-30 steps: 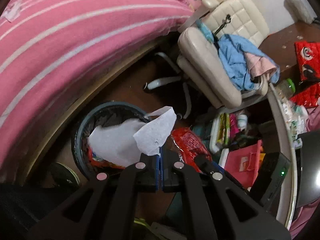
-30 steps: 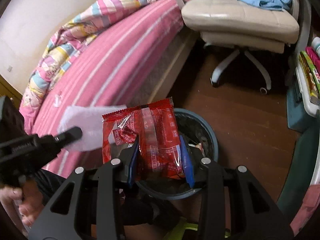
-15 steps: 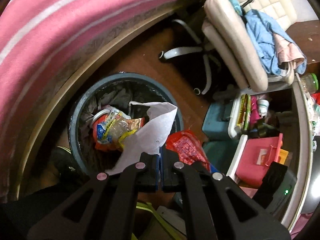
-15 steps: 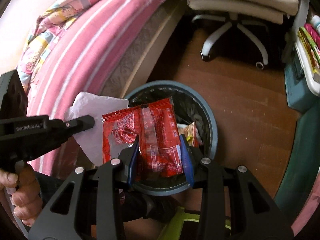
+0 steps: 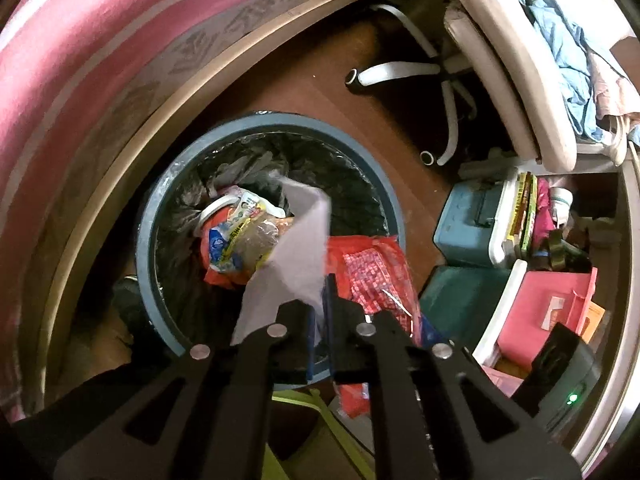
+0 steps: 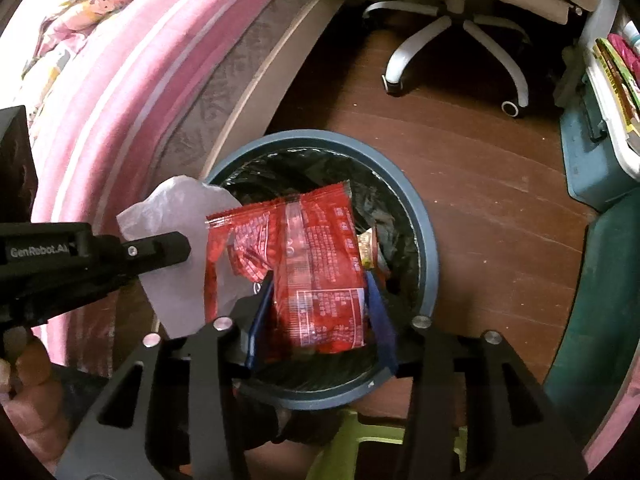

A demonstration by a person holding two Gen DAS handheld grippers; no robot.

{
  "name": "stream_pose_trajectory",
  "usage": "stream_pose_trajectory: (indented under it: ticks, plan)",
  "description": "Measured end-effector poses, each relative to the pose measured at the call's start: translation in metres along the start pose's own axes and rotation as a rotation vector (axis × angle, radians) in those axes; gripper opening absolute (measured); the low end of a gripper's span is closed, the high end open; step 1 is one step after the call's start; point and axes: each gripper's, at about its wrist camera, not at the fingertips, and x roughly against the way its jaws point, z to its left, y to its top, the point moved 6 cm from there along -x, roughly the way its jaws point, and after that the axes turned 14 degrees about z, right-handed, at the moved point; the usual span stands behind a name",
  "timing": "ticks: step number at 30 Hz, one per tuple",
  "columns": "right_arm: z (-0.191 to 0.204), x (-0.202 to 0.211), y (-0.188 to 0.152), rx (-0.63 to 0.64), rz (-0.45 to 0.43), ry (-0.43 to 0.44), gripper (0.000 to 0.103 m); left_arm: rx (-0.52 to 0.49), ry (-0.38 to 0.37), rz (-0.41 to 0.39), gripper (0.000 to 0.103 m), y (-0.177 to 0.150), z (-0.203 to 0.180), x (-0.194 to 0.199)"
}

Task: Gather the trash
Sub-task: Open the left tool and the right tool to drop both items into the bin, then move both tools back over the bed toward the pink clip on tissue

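a: while both tools hang over it, where does the rubbish sit?

b: above the round blue-grey plastic bin (image 6: 429, 256) with the black bag liner (image 6: 280, 168), on the brown wooden floor (image 6: 480, 184) just beside the pink striped bed (image 5: 80, 40).

a: what about the left gripper (image 5: 319, 320)?

b: its jaws have just been opening. a narrow gap shows between the blue pads (image 5: 329, 312), and the thin white paper tissue (image 5: 300, 248) runs through that gap, its upper part blurred over the mouth of the bin. the pads look parted from it, no longer pinching.

a: and the right gripper (image 6: 316, 320)?

b: also just been opening. the red printed plastic snack wrapper (image 6: 316, 260) hangs between its blue pads (image 6: 380, 320), blurred, with the pads standing off either edge, so it looks let go. it is over the bin's opening, nearer the close side of the rim.

a: anything already inside?

b: a crumpled orange and yellow food packet with a white rim (image 5: 236, 240) lies on the liner.

a: who holds the tools?

b: in the right wrist view, a hand (image 6: 24, 380) is wrapped around the left tool's handle, low at the left edge.

a: and the surroundings?

b: a cream office chair on white legs (image 6: 452, 28) stands well apart from the bin.
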Motion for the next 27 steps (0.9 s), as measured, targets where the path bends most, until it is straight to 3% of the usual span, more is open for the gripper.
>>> stream_pose_trajectory:
  ticks: [1, 3, 5, 13, 19, 25, 27]
  plan:
    - [0.0, -0.001, 0.0, 0.0, 0.001, -0.004, 0.049, 0.002, 0.006, -0.003, 0.012, 0.0, 0.001, 0.001]
    - [-0.002, -0.003, -0.001, -0.003, 0.006, -0.01, 0.053, 0.009, 0.01, -0.008, 0.034, 0.001, 0.002, 0.002]
    - [-0.004, -0.004, -0.001, -0.003, 0.005, -0.015, 0.056, 0.018, 0.019, -0.025, 0.045, 0.002, 0.003, 0.005]
    - [-0.003, 0.001, -0.005, 0.002, -0.02, -0.048, 0.079, 0.02, 0.018, -0.04, 0.061, 0.001, 0.003, 0.013]
    - [-0.003, 0.011, -0.006, -0.009, -0.03, -0.038, 0.081, 0.044, 0.002, -0.081, 0.063, -0.001, 0.005, 0.025]
    - [0.015, 0.047, -0.004, 0.029, -0.119, -0.001, 0.082, 0.094, -0.004, -0.198, 0.079, -0.009, 0.007, 0.06]
    - [0.028, 0.064, -0.003, 0.069, -0.155, 0.009, 0.082, 0.122, -0.036, -0.242, 0.081, -0.014, 0.008, 0.075]
